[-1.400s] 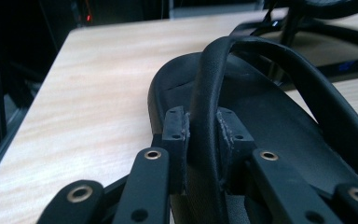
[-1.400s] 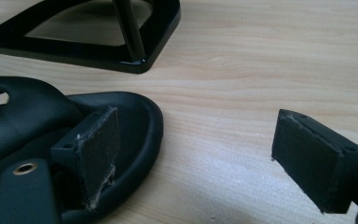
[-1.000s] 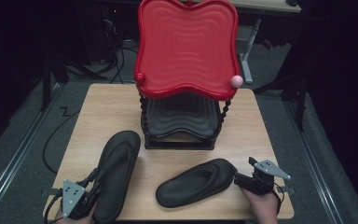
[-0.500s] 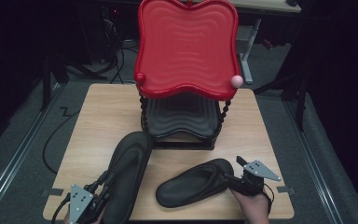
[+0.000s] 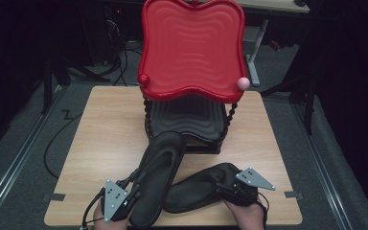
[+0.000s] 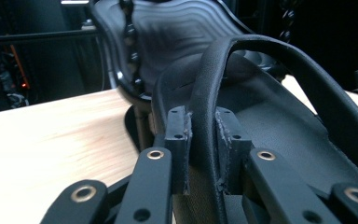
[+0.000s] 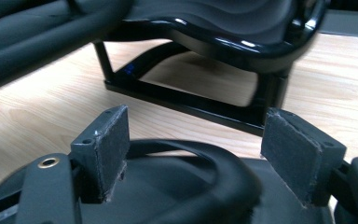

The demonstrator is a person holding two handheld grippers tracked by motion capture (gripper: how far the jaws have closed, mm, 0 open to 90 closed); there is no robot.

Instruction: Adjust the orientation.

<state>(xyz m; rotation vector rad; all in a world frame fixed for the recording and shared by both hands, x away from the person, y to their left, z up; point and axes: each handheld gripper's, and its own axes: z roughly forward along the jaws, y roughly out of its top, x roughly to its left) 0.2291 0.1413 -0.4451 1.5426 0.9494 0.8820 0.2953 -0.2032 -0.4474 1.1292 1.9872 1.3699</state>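
Observation:
Two black flip-flop sandals lie at the near side of the wooden table [image 5: 105, 120]. My left gripper [image 5: 133, 184] is shut on the strap [image 6: 214, 70] of the left sandal [image 5: 160, 167]. That sandal's toe end reaches the front of the rack's black lower tray [image 5: 187, 115]. The right sandal [image 5: 196, 189] lies slanted beside it, the two nearly touching. My right gripper [image 5: 224, 186] is open, with its pads [image 7: 103, 140] on either side of the right sandal's strap [image 7: 191, 151] and not touching it.
A two-tier rack stands at the middle back of the table, its red wavy top tray [image 5: 191, 48] tilted up over the black one. A pink ball [image 5: 242, 83] sits at the red tray's right corner. The rack's black base frame [image 7: 182, 105] lies just beyond the right sandal.
The left gripper has carried the left sandal right and forward until its toe meets the rack. The right gripper has moved left over the right sandal's strap.

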